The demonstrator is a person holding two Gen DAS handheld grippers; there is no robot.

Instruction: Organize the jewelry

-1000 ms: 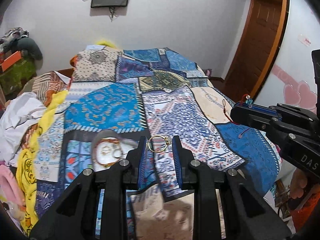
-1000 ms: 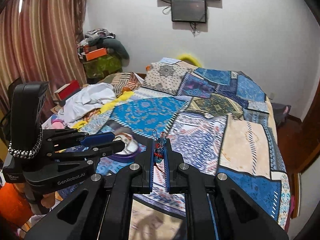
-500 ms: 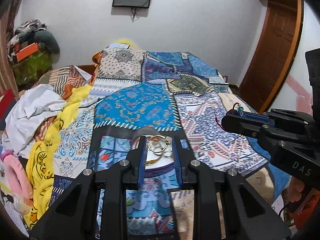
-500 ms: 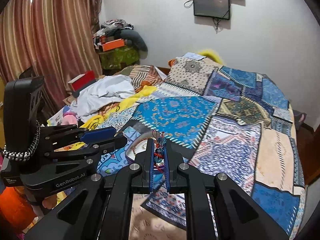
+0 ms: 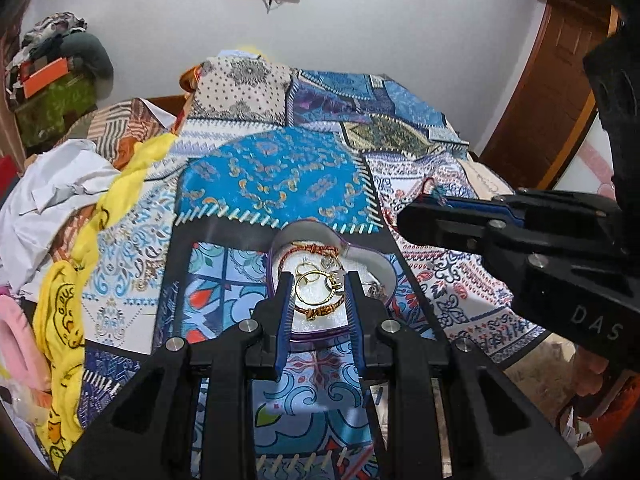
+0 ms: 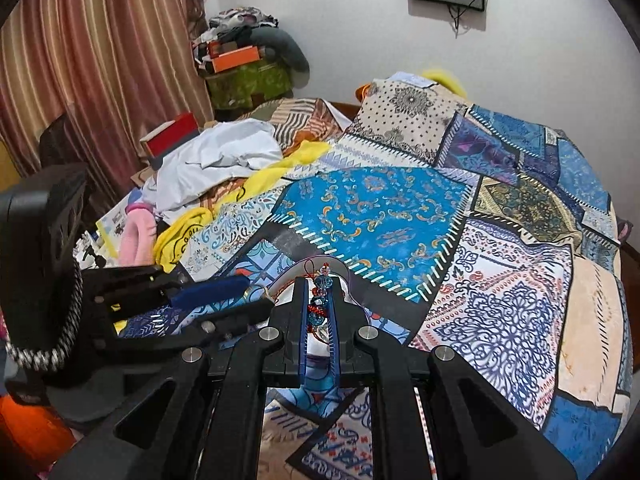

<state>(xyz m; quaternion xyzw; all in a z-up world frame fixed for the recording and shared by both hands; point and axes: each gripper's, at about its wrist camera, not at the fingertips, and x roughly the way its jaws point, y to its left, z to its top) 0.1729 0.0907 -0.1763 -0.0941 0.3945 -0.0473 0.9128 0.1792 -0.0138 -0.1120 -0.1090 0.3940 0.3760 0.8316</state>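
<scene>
A heart-shaped purple-rimmed dish point(image 5: 362, 254) sits on the patchwork bedspread and holds several bracelets and rings. My left gripper point(image 5: 319, 286) is shut on a gold bangle point(image 5: 316, 288) and holds it right over the dish. My right gripper point(image 6: 319, 294) is shut on a blue-and-red beaded bracelet point(image 6: 320, 296), just above the dish's near edge point(image 6: 316, 262). In the left wrist view the right gripper point(image 5: 424, 216) reaches in from the right, beside the dish.
A pile of white, yellow and pink clothes point(image 5: 60, 208) lies left of the dish. The patchwork bedspread point(image 6: 500, 280) stretches to the far wall. A wooden door point(image 5: 552, 92) stands at the right. Boxes and bags point(image 6: 240, 64) are stacked by the curtain.
Both grippers have moved left and forward over the bed. The dish, earlier left of the left gripper, now lies directly under its fingertips. Both still hold their jewelry.
</scene>
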